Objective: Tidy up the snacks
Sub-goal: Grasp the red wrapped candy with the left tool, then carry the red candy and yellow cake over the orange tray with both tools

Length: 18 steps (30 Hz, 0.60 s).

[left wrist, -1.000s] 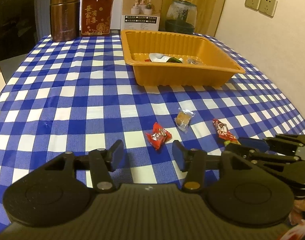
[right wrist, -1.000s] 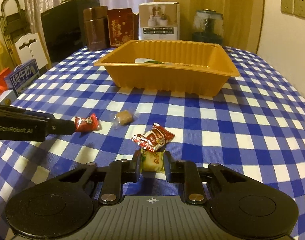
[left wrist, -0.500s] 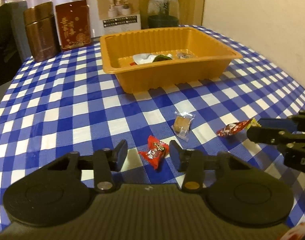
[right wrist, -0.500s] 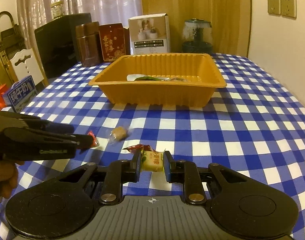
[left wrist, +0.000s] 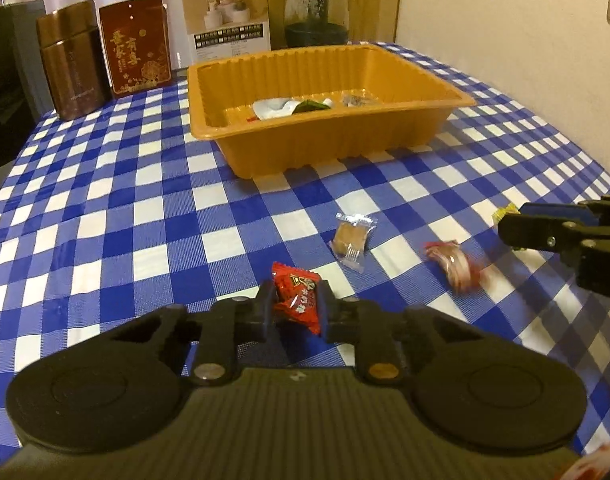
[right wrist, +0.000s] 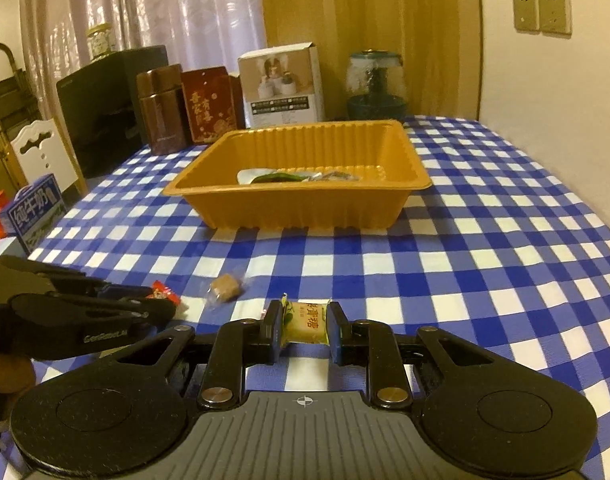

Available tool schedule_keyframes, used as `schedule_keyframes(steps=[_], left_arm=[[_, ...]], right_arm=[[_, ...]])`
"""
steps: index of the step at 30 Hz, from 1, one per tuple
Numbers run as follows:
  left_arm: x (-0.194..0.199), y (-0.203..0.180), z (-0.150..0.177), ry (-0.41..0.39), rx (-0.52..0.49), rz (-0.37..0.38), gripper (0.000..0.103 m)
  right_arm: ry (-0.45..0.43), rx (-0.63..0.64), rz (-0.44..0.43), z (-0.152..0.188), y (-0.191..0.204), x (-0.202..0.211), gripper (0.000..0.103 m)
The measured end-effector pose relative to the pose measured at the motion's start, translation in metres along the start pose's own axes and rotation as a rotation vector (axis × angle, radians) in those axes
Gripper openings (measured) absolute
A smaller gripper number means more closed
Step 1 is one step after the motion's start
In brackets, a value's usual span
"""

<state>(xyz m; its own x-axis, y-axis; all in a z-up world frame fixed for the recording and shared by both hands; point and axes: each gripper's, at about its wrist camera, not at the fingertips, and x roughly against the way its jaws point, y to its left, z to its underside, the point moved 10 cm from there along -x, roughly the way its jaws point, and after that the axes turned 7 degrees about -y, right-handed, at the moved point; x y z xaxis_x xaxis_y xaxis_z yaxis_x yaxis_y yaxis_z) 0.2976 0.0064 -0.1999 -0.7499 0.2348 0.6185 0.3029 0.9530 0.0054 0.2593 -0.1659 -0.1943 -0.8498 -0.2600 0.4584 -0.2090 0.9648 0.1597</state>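
My left gripper [left wrist: 295,306] is shut on a red candy packet [left wrist: 297,298], low over the checked tablecloth. My right gripper [right wrist: 304,326] is shut on a yellow-green candy packet [right wrist: 307,322], lifted above the cloth; it shows at the right of the left wrist view [left wrist: 545,228]. A clear-wrapped brown biscuit [left wrist: 351,236] and a red-and-white wrapped candy [left wrist: 453,262] lie on the cloth between the grippers. The orange tray [left wrist: 265,156] stands beyond them with a few snacks inside [left wrist: 293,106]; it also shows in the right wrist view [right wrist: 297,208].
A brown canister [left wrist: 71,60], a red box [left wrist: 135,50], a white box [left wrist: 225,14] and a glass jar [left wrist: 315,10] stand at the table's far edge. A wall runs along the right. A blue milk carton [right wrist: 33,212] and a white chair [right wrist: 41,152] are left of the table.
My left gripper has closed on the red candy packet. My right gripper has lifted the yellow-green packet higher, off the red-and-white candy, which stays on the cloth.
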Motion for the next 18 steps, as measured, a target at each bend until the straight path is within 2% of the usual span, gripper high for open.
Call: schedule_keyframes(steps=[18], left_arm=[[0.023,-0.005,-0.007,-0.029,0.057,0.019,0.019]], right_arm=[[-0.004,0.028,-0.007,-0.001,0.008,0.002,0.023]])
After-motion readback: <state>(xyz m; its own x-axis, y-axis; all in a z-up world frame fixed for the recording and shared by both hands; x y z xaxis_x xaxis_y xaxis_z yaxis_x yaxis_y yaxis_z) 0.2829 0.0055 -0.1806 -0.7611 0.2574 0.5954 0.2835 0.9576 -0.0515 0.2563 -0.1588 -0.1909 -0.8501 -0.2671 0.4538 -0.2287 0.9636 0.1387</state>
